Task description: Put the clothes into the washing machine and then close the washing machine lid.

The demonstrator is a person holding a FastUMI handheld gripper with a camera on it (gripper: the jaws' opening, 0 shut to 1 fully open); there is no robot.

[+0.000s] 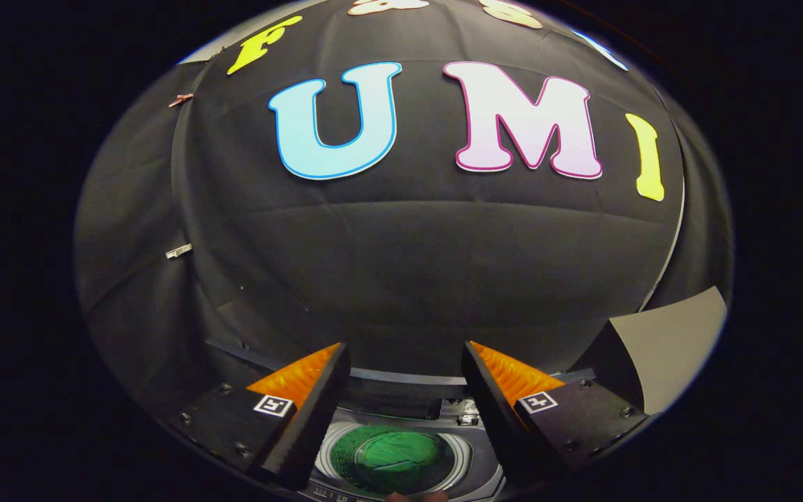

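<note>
Dim booth, sharp centre; fisheye-bent edges

The gripper (405,359) had two wedge-shaped fingers (314,411) with ridged inner faces. Each sat on a flat block (with small round screws in it). Each block wore a little square sticker (273,405) with a black-and-white pattern.
</note>
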